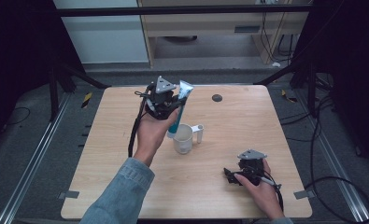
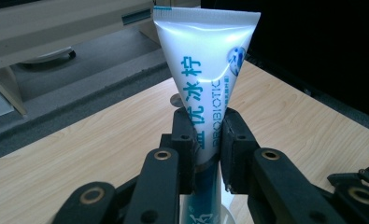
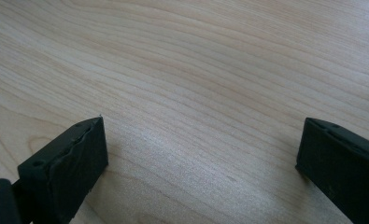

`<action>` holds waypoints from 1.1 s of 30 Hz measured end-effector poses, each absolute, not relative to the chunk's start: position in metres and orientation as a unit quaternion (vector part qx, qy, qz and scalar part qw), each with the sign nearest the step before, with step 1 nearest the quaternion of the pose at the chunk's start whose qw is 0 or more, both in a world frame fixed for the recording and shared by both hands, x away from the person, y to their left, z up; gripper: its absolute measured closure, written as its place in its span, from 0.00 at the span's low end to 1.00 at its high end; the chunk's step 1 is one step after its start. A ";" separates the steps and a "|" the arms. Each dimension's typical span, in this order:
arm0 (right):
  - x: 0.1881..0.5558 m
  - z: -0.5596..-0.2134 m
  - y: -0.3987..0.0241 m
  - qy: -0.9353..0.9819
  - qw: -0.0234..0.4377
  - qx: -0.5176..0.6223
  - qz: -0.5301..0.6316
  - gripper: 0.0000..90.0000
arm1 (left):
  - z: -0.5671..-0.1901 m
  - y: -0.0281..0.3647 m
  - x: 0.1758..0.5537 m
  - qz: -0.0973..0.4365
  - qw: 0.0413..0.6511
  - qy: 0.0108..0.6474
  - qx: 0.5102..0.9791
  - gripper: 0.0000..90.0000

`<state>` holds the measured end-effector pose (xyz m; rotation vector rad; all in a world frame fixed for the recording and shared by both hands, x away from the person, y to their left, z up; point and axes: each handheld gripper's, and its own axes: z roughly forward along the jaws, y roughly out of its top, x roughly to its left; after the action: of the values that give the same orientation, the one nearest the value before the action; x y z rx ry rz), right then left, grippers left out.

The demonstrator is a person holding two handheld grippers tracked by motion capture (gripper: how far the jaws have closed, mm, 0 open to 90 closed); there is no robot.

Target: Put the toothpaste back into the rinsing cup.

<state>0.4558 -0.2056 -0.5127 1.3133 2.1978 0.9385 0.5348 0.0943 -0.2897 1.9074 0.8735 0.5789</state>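
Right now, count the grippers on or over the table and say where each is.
2. The left gripper holds a toothpaste tube above the cup; the right gripper rests open near the table front-right.

- The tube's (image 2: 204, 84) lower end is hidden behind the left gripper (image 2: 205, 140) in the left gripper view, and cut off at the bottom edge.
- In the high view the tube's (image 1: 180, 109) print is too small to read, and its middle sits behind the left gripper (image 1: 166, 100).
- Whether the tube's cap touches the cup (image 1: 183, 138) or stands inside it cannot be told (the rim overlaps it).
- The small white piece (image 1: 199, 132) beside the cup is too small to name.
- The right gripper's (image 3: 201, 163) jaws are cut off by the bottom and side edges of the right gripper view.
- The dark round spot (image 1: 216, 98) on the table (image 1: 247, 126) is too small to identify.
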 end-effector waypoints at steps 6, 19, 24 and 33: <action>0.456 -0.513 -0.206 0.789 0.206 0.471 0.337 0.02 | -0.294 0.092 0.539 0.240 0.479 0.362 0.763 0.86; 0.456 -0.513 -0.206 0.790 0.206 0.469 0.335 0.02 | -0.300 0.087 0.541 0.258 0.495 0.356 0.749 0.86; 0.456 -0.513 -0.206 0.791 0.207 0.468 0.335 0.02 | -0.306 0.087 0.544 0.253 0.500 0.353 0.749 0.86; 0.456 -0.513 -0.206 0.791 0.207 0.469 0.335 0.02 | -0.314 0.085 0.545 0.266 0.518 0.343 0.736 0.86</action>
<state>0.4559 -0.2061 -0.5127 1.3061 2.2017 0.9332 0.5447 0.0845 -0.3138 1.7669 0.8235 0.6393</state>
